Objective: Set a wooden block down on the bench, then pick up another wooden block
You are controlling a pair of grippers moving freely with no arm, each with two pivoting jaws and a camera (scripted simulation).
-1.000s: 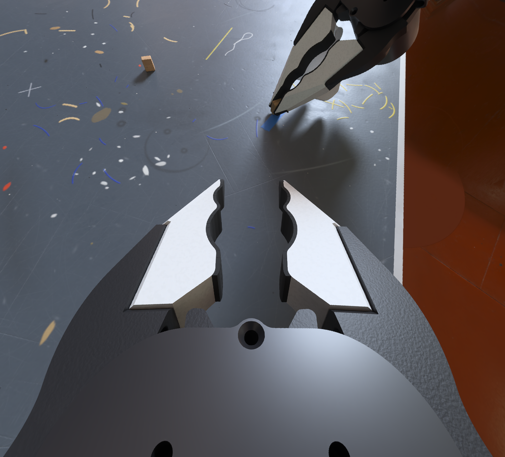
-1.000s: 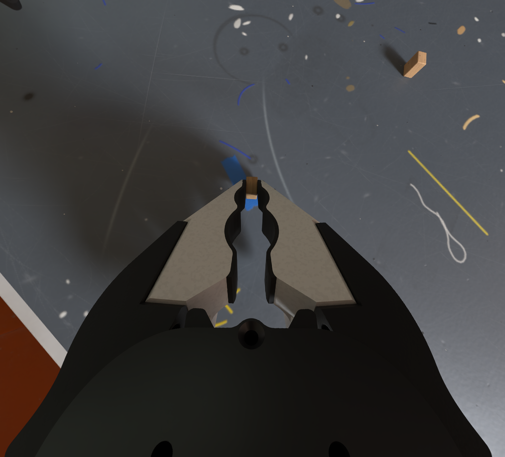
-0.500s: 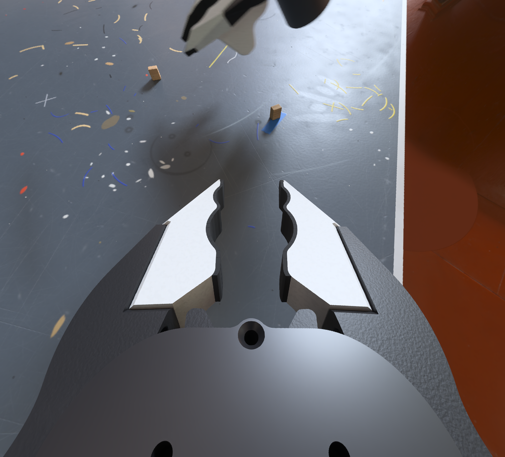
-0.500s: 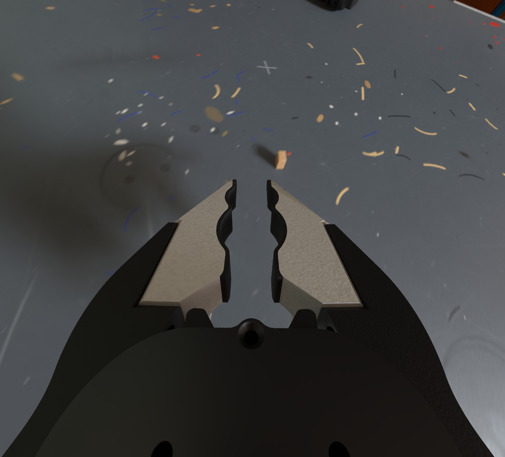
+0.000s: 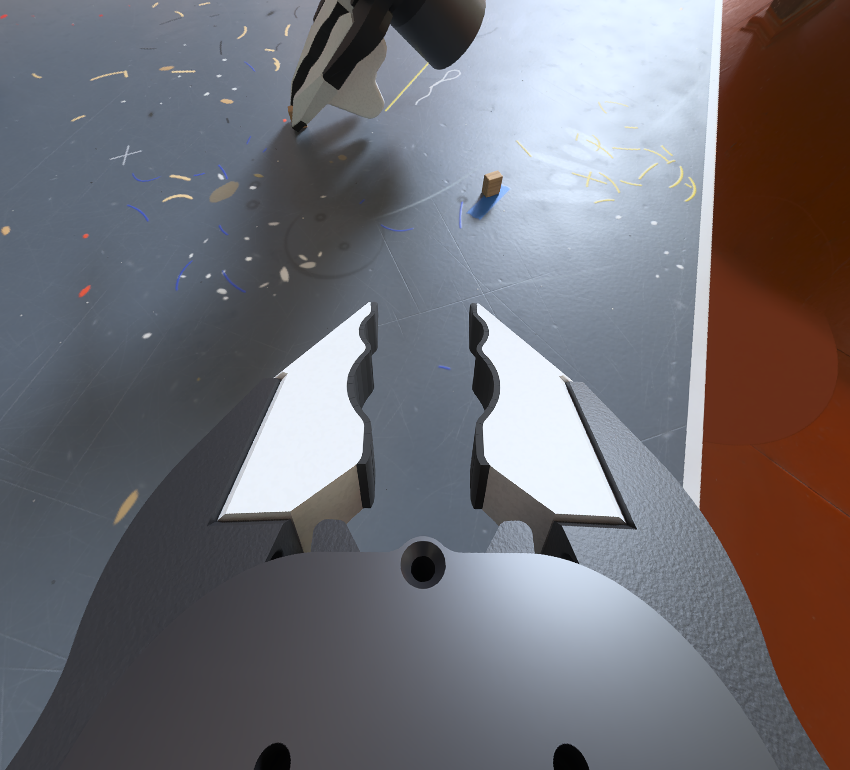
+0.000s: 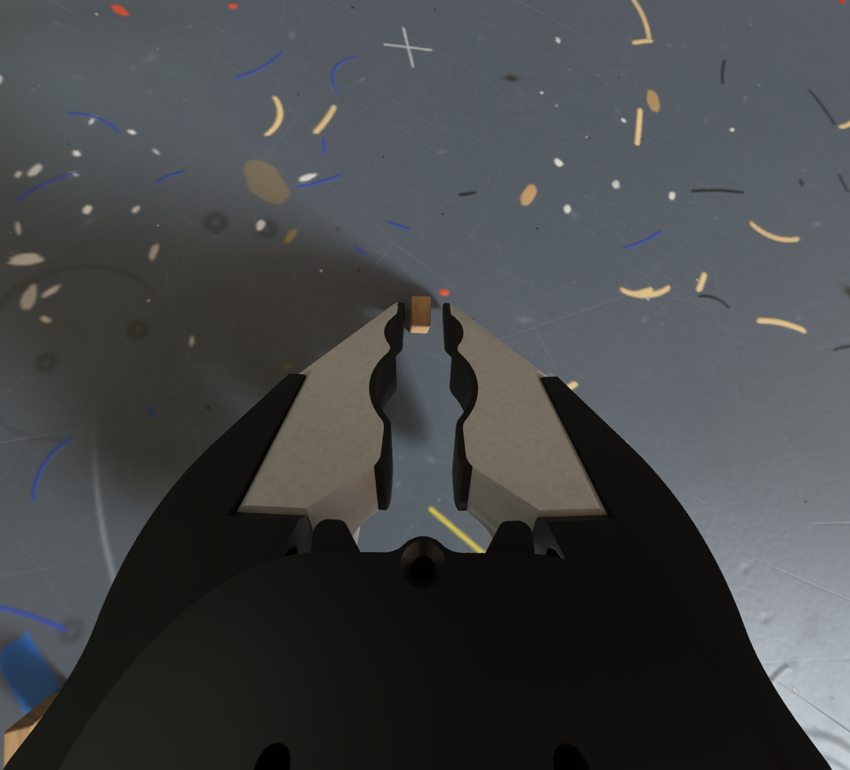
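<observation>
Right gripper (image 6: 421,311): black body, pale finger pads. A second ago it pinched a wooden block over the blue tape; half a second ago it was aloft with fingers parted and nothing between them; now it is tipped down at a far-left spot on the bench (image 5: 575,39). Fingers spread, not yet closed.

Second wooden block (image 6: 420,314): small, tan, on the bench between the right gripper's fingertips, close against the left one, with a visible gap to the right one. Whether the left tip actually touches it cannot be told. In the left wrist view only a sliver of it shows beside the lowered tips.

First wooden block (image 5: 491,184): upright on the far end of the blue tape strip (image 5: 485,207), right of centre, well apart from both grippers. Released and standing free; the set-down step reads as done.

Left gripper (image 5: 422,320): grey body, white finger pads, near edge of the bench. Fingers spread, empty; position matches the earlier frames.

Surroundings: dark grey bench strewn with tan, blue, white and red flecks; a chalked cross (image 6: 407,47) beyond the second block; orange-brown floor (image 5: 782,288) to the right.

Assessment: task sits at its second half. The block lies off-centre in the opening, so closing may nudge it sideways before both fingers bear on it.
</observation>
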